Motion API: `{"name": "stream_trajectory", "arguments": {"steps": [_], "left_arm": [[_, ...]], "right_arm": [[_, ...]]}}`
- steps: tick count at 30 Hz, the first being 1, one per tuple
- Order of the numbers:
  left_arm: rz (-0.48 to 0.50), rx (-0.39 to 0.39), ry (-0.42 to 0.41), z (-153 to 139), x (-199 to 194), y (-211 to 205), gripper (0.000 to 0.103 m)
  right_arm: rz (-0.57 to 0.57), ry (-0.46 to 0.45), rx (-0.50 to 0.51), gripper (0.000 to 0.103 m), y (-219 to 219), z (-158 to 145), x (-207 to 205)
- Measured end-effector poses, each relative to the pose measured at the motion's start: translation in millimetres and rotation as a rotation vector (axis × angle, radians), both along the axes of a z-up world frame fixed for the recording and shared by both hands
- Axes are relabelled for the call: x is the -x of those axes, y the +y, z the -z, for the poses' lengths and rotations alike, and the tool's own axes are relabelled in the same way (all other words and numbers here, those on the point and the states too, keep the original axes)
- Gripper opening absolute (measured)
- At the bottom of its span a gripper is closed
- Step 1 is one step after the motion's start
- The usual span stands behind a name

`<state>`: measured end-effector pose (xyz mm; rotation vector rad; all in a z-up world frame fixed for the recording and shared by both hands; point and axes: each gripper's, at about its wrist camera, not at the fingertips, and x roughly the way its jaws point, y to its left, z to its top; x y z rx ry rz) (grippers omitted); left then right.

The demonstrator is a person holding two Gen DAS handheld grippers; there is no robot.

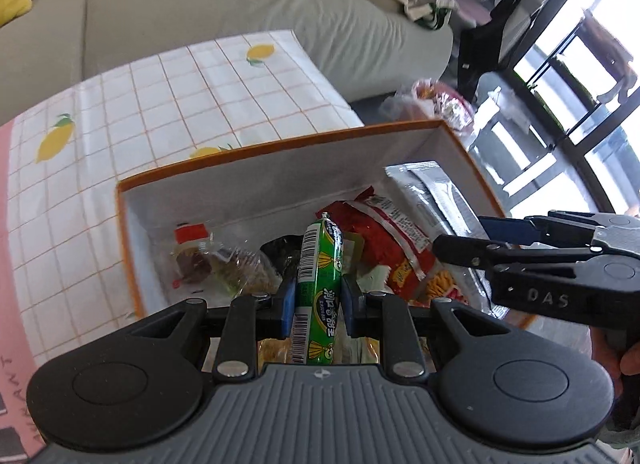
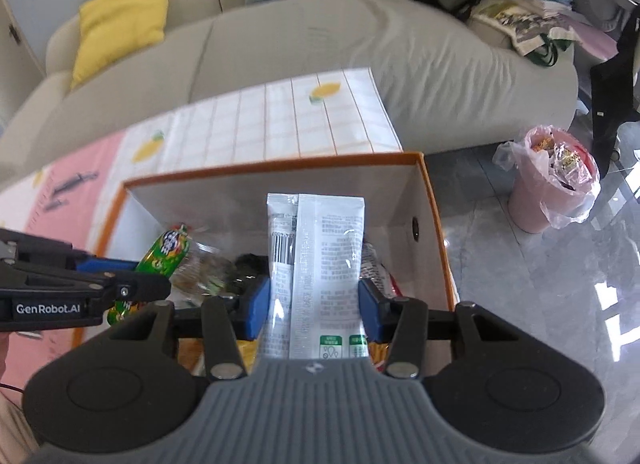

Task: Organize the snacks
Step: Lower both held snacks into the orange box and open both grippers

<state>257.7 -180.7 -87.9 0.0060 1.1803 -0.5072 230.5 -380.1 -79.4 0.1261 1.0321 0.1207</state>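
I hold two grippers above an open cardboard box with orange rim and white inner walls (image 1: 280,179), which stands on a table under a checked cloth with printed lemons (image 1: 160,103). Inside the box I see several snacks: a red crinkled plastic snack bag (image 1: 384,240) toward the right, a clear wrapped packet with a red label (image 1: 196,252) at the left, something dark (image 1: 280,248) between them, and yellow wrappers lower down that I cannot read.

My left gripper (image 1: 318,300) is closed tight on a green glossy sausage stick with a barcode strip (image 1: 320,276). The blue pads (image 1: 289,304) press on both its sides, and the stick stands nearly upright over the inside of the box.

My right gripper (image 2: 316,304) is partly closed on a flat silver-white foil pouch with fine printed text (image 2: 320,264). Its blue pads (image 2: 258,308) touch both edges of the pouch, which is smooth, rectangular and upright, also above the inside of the box, toward the right wall.

The two grippers are near each other, side by side.

Behind the table is a grey fabric sofa (image 2: 320,47) with a yellow cushion (image 2: 120,35). On the shiny floor at the right stands a pink bin lined with a thin plastic bag (image 2: 548,183), full of wrappers.
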Motion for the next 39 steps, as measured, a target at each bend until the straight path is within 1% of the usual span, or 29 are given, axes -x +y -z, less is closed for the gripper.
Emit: {"name": "stream_trajectory", "arguments": {"steps": [4, 8, 12, 16, 20, 25, 26, 27, 29, 31, 32, 33, 34, 39], "left_arm": [[0.003, 0.000, 0.040, 17, -12, -9, 0.026], [0.011, -0.020, 0.058, 30, -18, -14, 0.026], [0.020, -0.051, 0.060, 39, -20, -17, 0.026], [0.036, -0.072, 0.064, 47, -20, -20, 0.026], [0.042, -0.073, 0.075, 50, -20, -20, 0.026], [0.070, -0.092, 0.076, 46, -19, -22, 0.027], [0.076, -0.097, 0.074, 45, -18, -22, 0.031], [0.079, -0.099, 0.068, 43, -18, -22, 0.032], [0.071, -0.102, 0.050, 39, -16, -19, 0.042], [0.058, -0.102, 0.034, 32, -14, -15, 0.044], [0.055, -0.100, 0.029, 29, -13, -13, 0.046], [0.053, -0.095, 0.024, 26, -12, -11, 0.047], [0.051, -0.090, 0.017, 22, -11, -9, 0.049], [0.046, -0.086, -0.027, -3, -2, 0, 0.049]], "right_arm": [[-0.028, 0.049, 0.040, 0.046, 3, 21, -19], [-0.051, 0.089, 0.067, 0.046, 9, 38, -29], [-0.077, 0.107, 0.101, 0.046, 16, 45, -32], [-0.083, 0.126, 0.110, 0.047, 18, 51, -34], [-0.092, 0.148, 0.120, 0.048, 20, 55, -35], [-0.085, 0.159, 0.120, 0.051, 19, 54, -34], [-0.080, 0.162, 0.116, 0.052, 18, 54, -35], [-0.073, 0.165, 0.112, 0.058, 17, 54, -34], [-0.066, 0.165, 0.104, 0.060, 17, 51, -33], [-0.060, 0.165, 0.108, 0.064, 17, 48, -32], [-0.052, 0.163, 0.115, 0.070, 17, 46, -32], [-0.042, 0.156, 0.122, 0.073, 17, 43, -31], [-0.036, 0.148, 0.123, 0.073, 17, 40, -29], [-0.037, 0.131, 0.114, 0.073, 20, 23, -19]]}}
